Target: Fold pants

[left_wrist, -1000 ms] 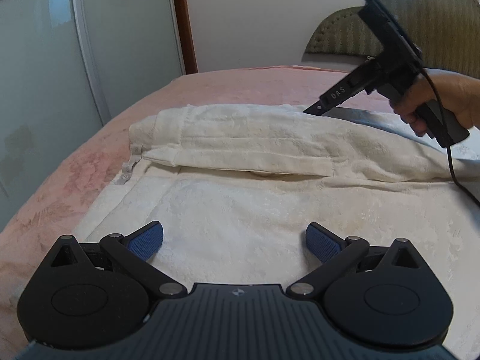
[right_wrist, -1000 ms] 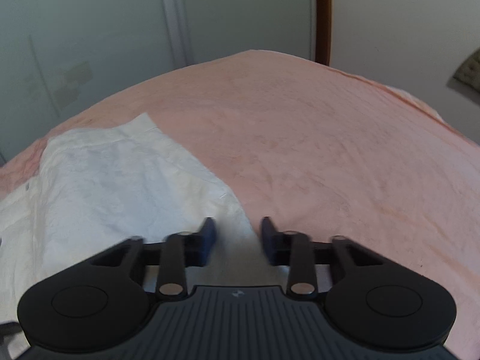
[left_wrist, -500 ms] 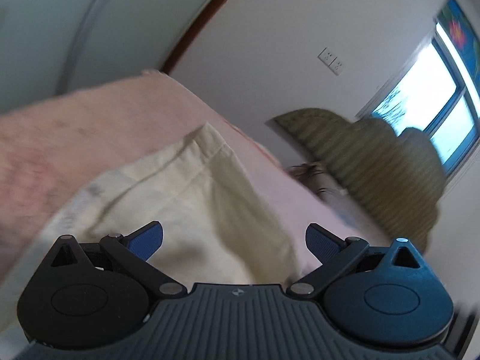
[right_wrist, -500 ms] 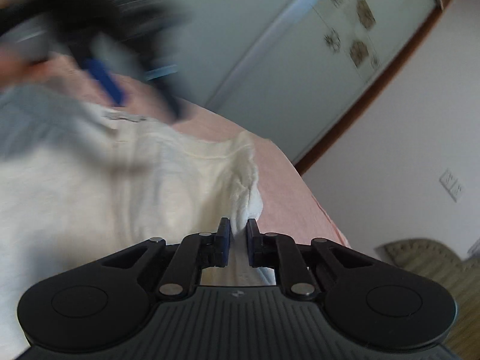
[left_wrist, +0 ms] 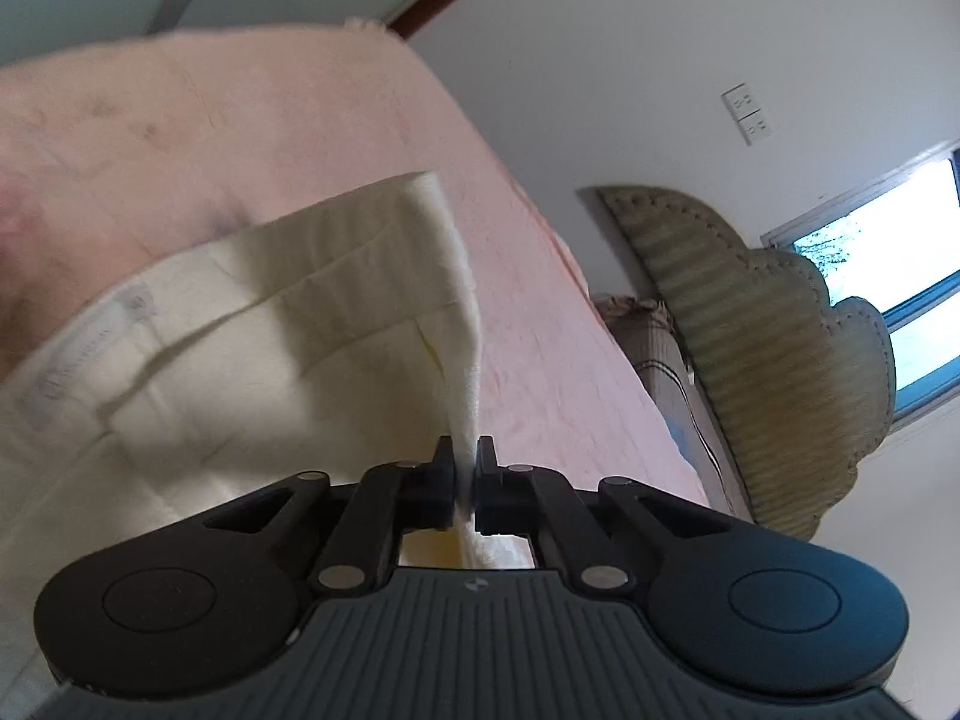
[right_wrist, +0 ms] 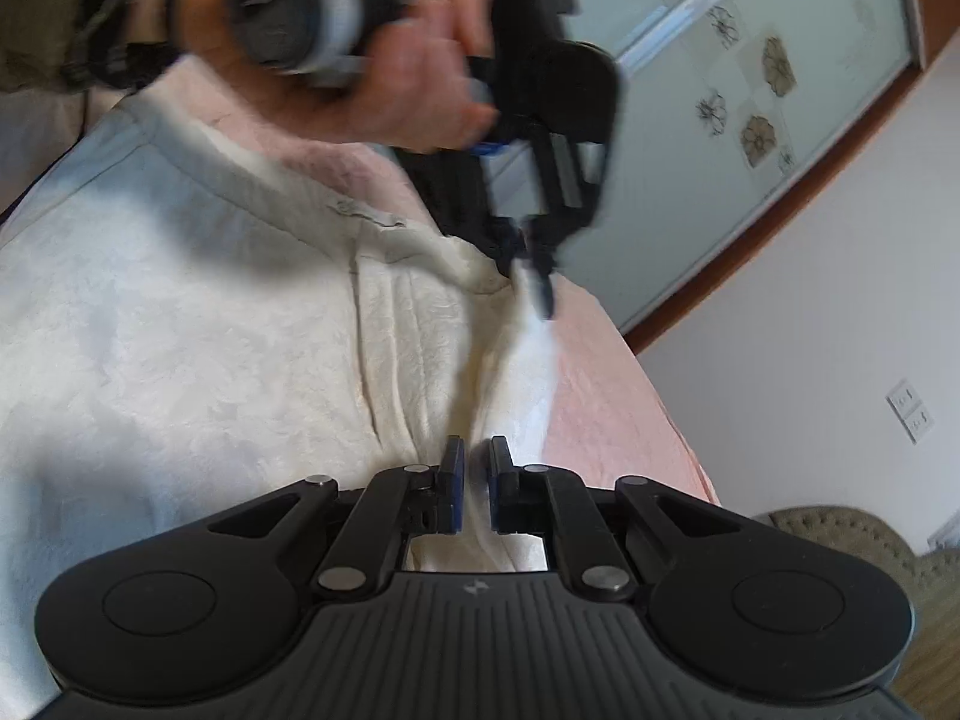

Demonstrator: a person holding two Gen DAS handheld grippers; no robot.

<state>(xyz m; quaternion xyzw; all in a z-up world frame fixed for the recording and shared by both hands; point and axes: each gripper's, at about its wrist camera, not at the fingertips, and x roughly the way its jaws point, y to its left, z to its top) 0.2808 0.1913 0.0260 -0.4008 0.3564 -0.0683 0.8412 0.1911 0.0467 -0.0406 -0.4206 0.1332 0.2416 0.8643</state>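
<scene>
Nearest us, the left gripper has its jaws closed on a raised ridge of the pants, the cream cloth running up from between the fingers to a folded corner. In the right wrist view the right gripper has its jaws drawn nearly together with cloth lying in the narrow gap; it looks pinched, though we cannot be sure the pads bite. Farther out in that view the left gripper shows again, blurred, under the hand that carries it, on the same edge of cloth. The pants lie spread on the pink bed, one edge lifted between our two grips.

We judge the step to be carrying this edge over to make a fold. To do it well we should:
- keep both grips firm and level, so the edge stays taut between them;
- lift only enough to clear the layer below;
- travel together, at one pace;
- lay the edge flush before we let go.

Beyond the bed stands a wicker headboard.
</scene>
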